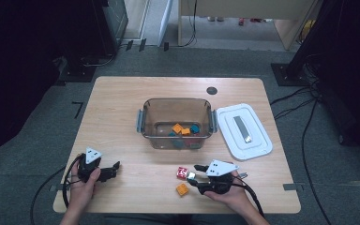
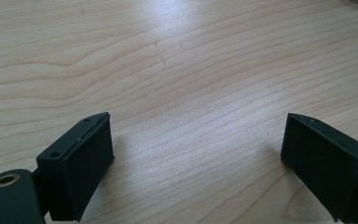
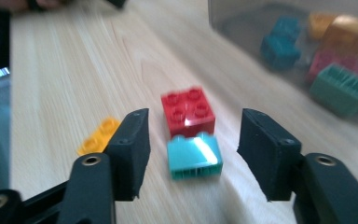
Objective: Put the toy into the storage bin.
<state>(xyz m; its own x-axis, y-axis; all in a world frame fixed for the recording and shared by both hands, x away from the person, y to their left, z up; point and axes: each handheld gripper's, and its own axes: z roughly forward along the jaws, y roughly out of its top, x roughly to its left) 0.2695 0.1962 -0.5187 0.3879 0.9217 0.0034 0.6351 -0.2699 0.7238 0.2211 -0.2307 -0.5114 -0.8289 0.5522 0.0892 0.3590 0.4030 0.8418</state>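
1. High view: we hold the left gripper (image 1: 115, 167) at about 7 o'clock on the table (image 1: 122, 93), its jaws spread over bare wood. Our right gripper (image 1: 193, 175) lies at about 5 o'clock, pointing toward 9 o'clock, jaws apart with a small pale brick between them. A red brick (image 1: 182, 173) sits just beside the tips and an orange brick (image 1: 182, 189) lies near it at 6 o'clock. The clear bin (image 1: 143, 123) stands at the table's centre with coloured bricks inside; its white lid (image 1: 258, 145) lies flat at the bin's 3 o'clock.

2. Left gripper view: we see both jaws standing wide, nothing between them, plain wood grain below.

3. Right gripper view: a teal brick (image 3: 195, 156) lies on the table between our jaws, gaps showing on both sides, so the pads are not pressing on it. The red brick touches it at 12 o'clock, studs up. The orange brick lies at 9 o'clock, partly hidden by one jaw. The bin sits at 2 o'clock, bricks blurred behind its wall.
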